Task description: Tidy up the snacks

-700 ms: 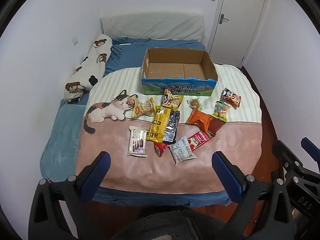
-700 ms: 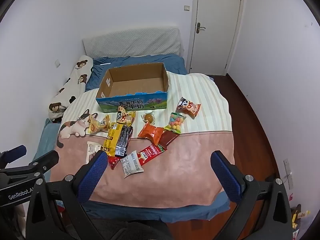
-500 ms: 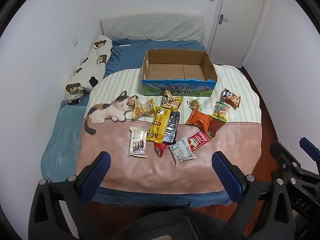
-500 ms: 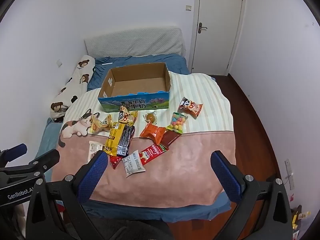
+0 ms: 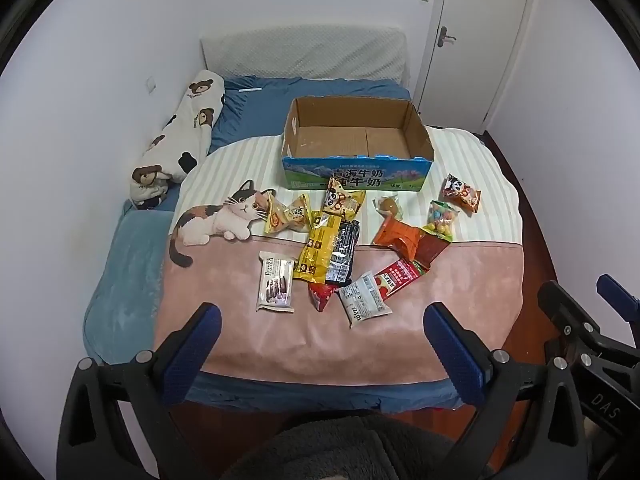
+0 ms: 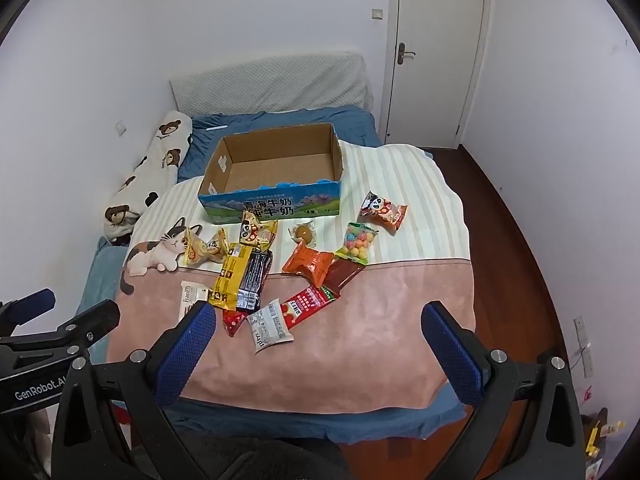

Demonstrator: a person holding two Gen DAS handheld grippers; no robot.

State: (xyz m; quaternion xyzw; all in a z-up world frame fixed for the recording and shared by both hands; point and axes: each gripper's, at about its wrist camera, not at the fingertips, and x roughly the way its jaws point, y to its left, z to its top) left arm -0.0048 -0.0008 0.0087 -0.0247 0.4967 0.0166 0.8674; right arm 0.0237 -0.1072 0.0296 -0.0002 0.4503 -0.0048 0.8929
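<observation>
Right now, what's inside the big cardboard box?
Nothing that shows: the cardboard box has only bare brown floor. Its near wall hides a front strip. The snacks lie outside.

Blue-printed brown cardboard box (image 5: 357, 148) at twelve o'clock; cream-striped, pink blanket (image 5: 460, 292) with a calico cat print (image 5: 218, 220) at nine; yellow packet (image 5: 318, 250) beside black packet (image 5: 342, 256) centre; orange packet (image 5: 396, 234) at two; bear-patterned white pillow (image 5: 180, 140) at ten

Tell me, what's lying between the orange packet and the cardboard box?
A small clear-wrapped brown snack lies on the striped blanket between the orange packet and the cardboard box; the right wrist view shows it best.
</observation>
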